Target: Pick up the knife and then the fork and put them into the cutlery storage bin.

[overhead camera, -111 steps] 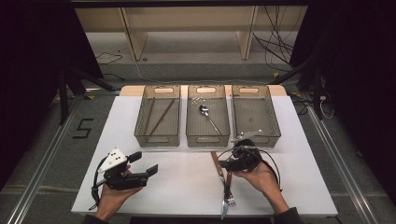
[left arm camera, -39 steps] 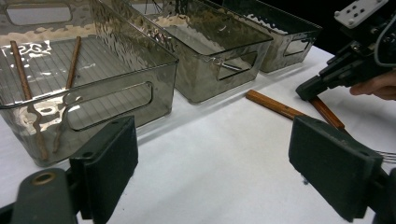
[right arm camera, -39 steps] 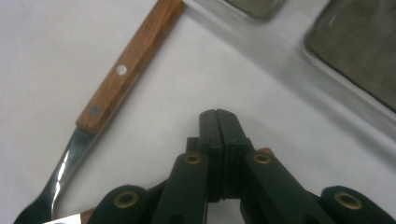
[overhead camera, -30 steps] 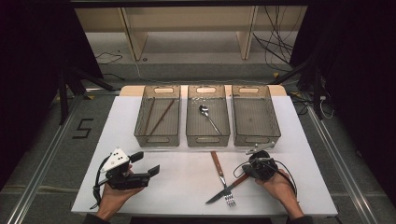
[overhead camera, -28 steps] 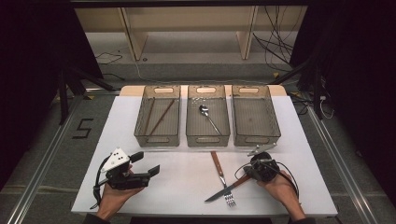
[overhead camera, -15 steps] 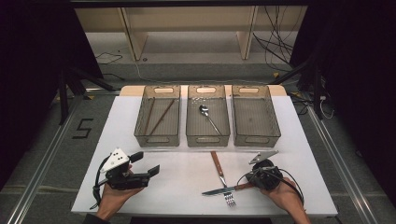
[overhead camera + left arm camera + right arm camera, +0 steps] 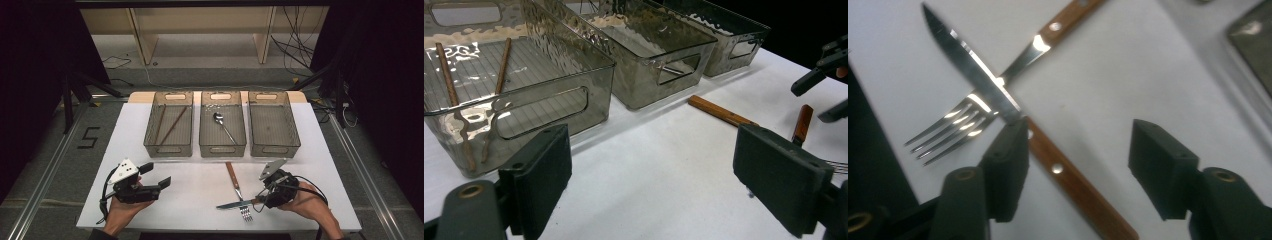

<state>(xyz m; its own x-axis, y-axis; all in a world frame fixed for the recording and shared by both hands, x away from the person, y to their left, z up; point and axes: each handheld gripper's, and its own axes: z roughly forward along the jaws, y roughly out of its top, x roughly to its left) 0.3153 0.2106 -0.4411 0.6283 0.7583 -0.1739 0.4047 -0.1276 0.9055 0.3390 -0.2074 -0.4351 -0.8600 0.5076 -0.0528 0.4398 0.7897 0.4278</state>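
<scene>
right jaws: apart, have just been opening, nothing clamped; knife handle runs under the left pad, not pinched
right gripper: in the person's right hand, low over the table near its front edge, just right of the crossed cutlery
knife: flat on the table, blade laid across the fork, wooden handle toward the right gripper, blade tip pointing left in the high view
fork: flat on the table under the knife blade, tines toward the front edge, wooden handle pointing up toward the middle bin
left jaws: wide apart, nothing between them
left gripper: held in the left hand, front left of the table, well apart from the cutlery, pointing right
left bin: two chopsticks inside
middle bin: spoon inside
right bin: behind the right gripper
table: white, three bins in a row at the back
</scene>
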